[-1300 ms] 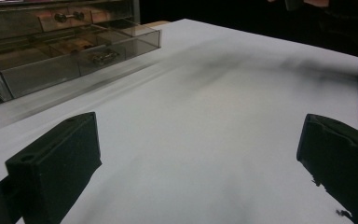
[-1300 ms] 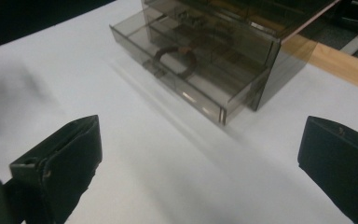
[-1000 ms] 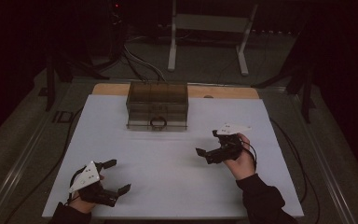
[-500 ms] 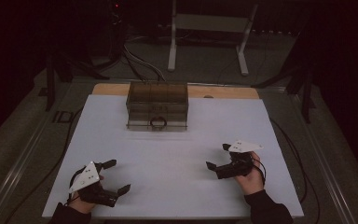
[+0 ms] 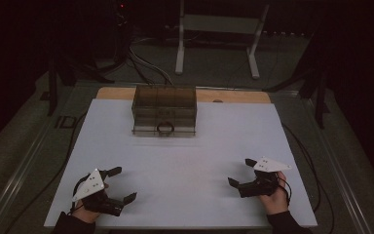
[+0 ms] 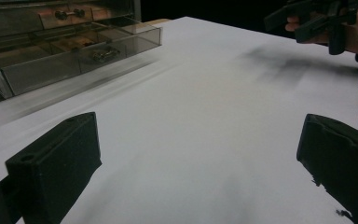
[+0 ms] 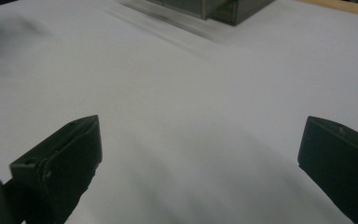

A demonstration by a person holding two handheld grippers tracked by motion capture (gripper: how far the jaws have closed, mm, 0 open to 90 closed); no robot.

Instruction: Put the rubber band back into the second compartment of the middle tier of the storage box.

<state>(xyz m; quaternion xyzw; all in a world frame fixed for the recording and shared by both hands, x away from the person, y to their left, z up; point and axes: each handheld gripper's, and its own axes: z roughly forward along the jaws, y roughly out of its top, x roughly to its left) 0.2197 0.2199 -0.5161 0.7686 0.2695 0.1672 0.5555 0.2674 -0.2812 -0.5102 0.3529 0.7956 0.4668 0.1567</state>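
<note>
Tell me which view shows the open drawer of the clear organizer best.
The left gripper view: the organizer's open drawer is close and seen from the side, so its dividers and a small dark item inside are visible. The high view shows the drawer small and distant, a dark ring in it. The right gripper view catches just a blurred corner.

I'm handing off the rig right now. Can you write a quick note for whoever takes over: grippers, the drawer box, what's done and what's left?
Left gripper: open, holding nothing, near the table's front left corner.
Right gripper: open, holding nothing, near the front right.
Clear drawer box: at the far middle of the white table, bottom drawer pulled out, a small ring-like item lying in it.
Done: the drawer is open.
Left: probably reaching into or closing the drawer; neither gripper is near the box.
</note>
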